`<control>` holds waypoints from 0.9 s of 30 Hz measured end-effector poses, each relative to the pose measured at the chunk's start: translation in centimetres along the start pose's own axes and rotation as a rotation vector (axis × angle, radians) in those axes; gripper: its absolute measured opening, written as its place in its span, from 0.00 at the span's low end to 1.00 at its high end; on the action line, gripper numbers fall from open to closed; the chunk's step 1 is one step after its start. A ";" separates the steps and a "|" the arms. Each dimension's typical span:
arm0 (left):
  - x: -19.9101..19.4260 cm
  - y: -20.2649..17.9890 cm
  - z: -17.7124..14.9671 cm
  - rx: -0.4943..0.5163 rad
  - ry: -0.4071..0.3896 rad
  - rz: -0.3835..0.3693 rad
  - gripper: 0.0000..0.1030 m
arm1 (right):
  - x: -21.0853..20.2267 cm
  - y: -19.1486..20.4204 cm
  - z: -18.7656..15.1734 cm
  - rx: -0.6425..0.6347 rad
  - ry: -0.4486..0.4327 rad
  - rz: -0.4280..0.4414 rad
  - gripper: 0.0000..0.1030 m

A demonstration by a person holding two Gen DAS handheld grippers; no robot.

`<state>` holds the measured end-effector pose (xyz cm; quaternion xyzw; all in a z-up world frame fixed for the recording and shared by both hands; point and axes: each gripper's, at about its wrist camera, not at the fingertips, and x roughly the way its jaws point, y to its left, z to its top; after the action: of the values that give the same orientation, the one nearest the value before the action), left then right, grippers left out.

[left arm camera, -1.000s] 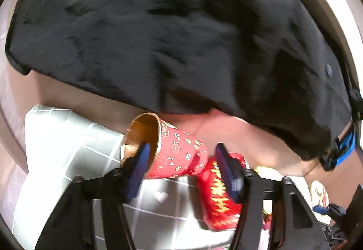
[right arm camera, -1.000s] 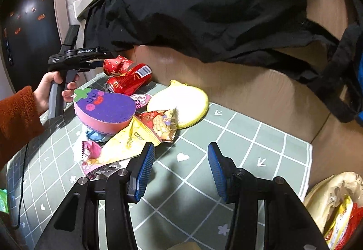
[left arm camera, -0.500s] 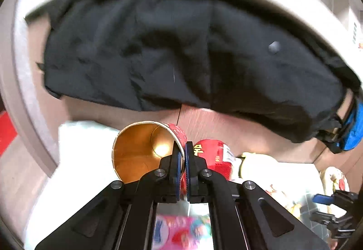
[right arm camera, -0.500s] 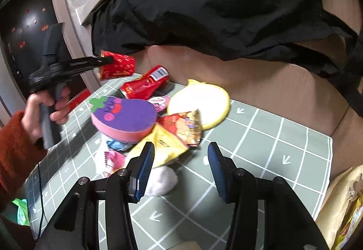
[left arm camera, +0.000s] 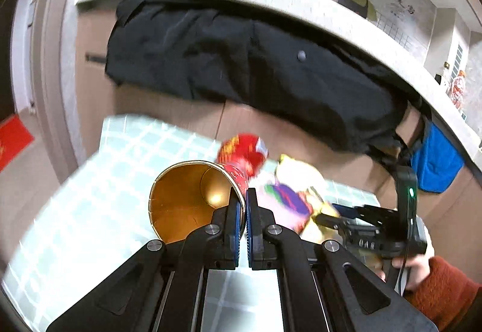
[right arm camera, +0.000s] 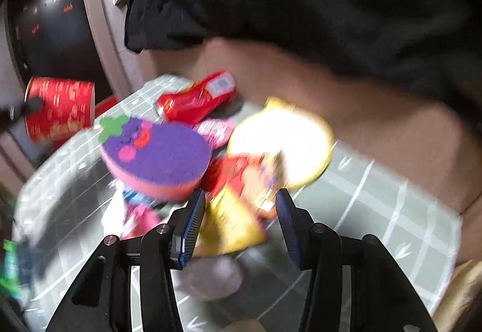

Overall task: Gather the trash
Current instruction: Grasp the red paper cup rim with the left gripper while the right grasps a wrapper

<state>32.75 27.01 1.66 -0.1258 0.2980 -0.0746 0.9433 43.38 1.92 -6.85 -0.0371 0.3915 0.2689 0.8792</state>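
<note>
- The left gripper (left arm camera: 243,205), which a second ago straddled the red paper cup (left arm camera: 192,199) with its jaws apart, is now clamped on the cup's rim, one finger inside the gold lining and one outside.
- The cup has left the green checked mat (left arm camera: 90,181): the right wrist view shows it hanging clear beyond the mat's far left edge (it lay beside the crushed red can (right arm camera: 195,96) before).
- So one piece of trash looks secured and on its way; no bin shows in either view, so I cannot tell where it goes.
- The right gripper (right arm camera: 238,220) has come down over the heap and its jaws are closing, wide still, with the yellow wrapper (right arm camera: 229,226) between them but not yet pinched.
- The purple eggplant sponge (right arm camera: 156,154), the pale round pad (right arm camera: 280,148) and the can lie on the mat as before (the sponge hardly looks like trash).
</note>
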 end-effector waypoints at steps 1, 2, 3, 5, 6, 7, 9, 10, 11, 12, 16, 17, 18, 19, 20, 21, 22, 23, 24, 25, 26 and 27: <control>0.0 -0.1 -0.6 -0.001 0.008 0.003 0.03 | 0.2 -0.2 -0.5 0.027 0.032 0.056 0.38; -0.2 -0.4 -1.2 -0.003 0.017 0.006 0.03 | 0.1 -0.1 -0.9 0.029 0.040 0.078 0.36; -0.1 -0.5 -1.6 -0.003 0.021 0.008 0.03 | -0.3 0.4 -1.4 0.016 0.033 0.076 0.29; -0.5 -1.0 -2.2 0.002 0.026 0.009 0.03 | -1.8 1.5 -2.0 -0.018 -0.006 0.028 0.13; -0.8 -1.3 -2.4 0.004 0.026 0.011 0.03 | -2.6 2.0 -2.1 -0.029 -0.022 0.015 0.10; -1.0 -1.5 -2.4 0.006 0.023 0.013 0.03 | -3.4 2.4 -2.1 -0.033 -0.037 0.016 0.09; -1.8 -2.2 -2.4 0.015 0.010 0.017 0.03 | -5.5 3.2 -2.0 -0.044 -0.078 0.018 0.07; -2.1 -2.5 -2.4 0.019 0.001 0.020 0.03 | -6.3 3.5 -1.9 -0.052 -0.093 0.016 0.07; -2.4 -2.8 -2.2 0.023 -0.007 0.023 0.03 | -7.4 3.8 -1.9 -0.063 -0.115 0.009 0.07; -2.8 -3.3 -2.1 0.029 -0.019 0.026 0.03 | -8.4 4.1 -1.8 -0.071 -0.135 0.001 0.07; -3.9 -5.3 -1.8 0.056 -0.049 0.021 0.03 | -11.8 4.0 -1.5 -0.077 -0.200 -0.038 0.06; -4.1 -5.9 -1.7 0.066 -0.058 0.021 0.03 | -12.7 3.7 -1.5 -0.072 -0.216 -0.045 0.06; -4.3 -6.6 -1.6 0.075 -0.067 0.018 0.03 | -13.2 3.5 -1.4 -0.069 -0.227 -0.052 0.06; -4.5 -7.1 -1.6 0.080 -0.072 0.014 0.03 | -14.2 3.2 -1.5 -0.066 -0.246 -0.068 0.06; -4.6 -7.7 -1.4 0.084 -0.076 0.009 0.03 | -14.7 3.0 -1.5 -0.065 -0.257 -0.077 0.06; -4.7 -8.2 -1.3 0.089 -0.080 0.005 0.03 | -15.4 2.7 -1.6 -0.063 -0.271 -0.083 0.06; -4.7 -9.0 -1.2 0.098 -0.084 0.001 0.03 | -16.2 2.3 -1.6 -0.056 -0.283 -0.087 0.06; -4.7 -9.6 -1.1 0.105 -0.086 -0.002 0.03 | -16.8 2.0 -1.6 -0.050 -0.292 -0.093 0.06; -4.7 -10.5 -0.9 0.116 -0.088 -0.011 0.03 | -17.4 1.6 -1.7 -0.045 -0.303 -0.100 0.06; -4.7 -11.2 -0.8 0.123 -0.088 -0.019 0.03 | -18.0 1.3 -1.8 -0.043 -0.315 -0.107 0.06; -4.6 -11.9 -0.8 0.130 -0.087 -0.028 0.03 | -18.5 1.0 -1.8 -0.042 -0.322 -0.116 0.06; -4.4 -13.1 -0.8 0.144 -0.086 -0.039 0.03 | -19.2 0.5 -2.0 -0.040 -0.333 -0.137 0.06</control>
<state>27.88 15.25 7.13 -0.0663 0.2487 -0.1086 0.9602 31.24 -6.71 5.50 -0.0360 0.2315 0.2187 0.9473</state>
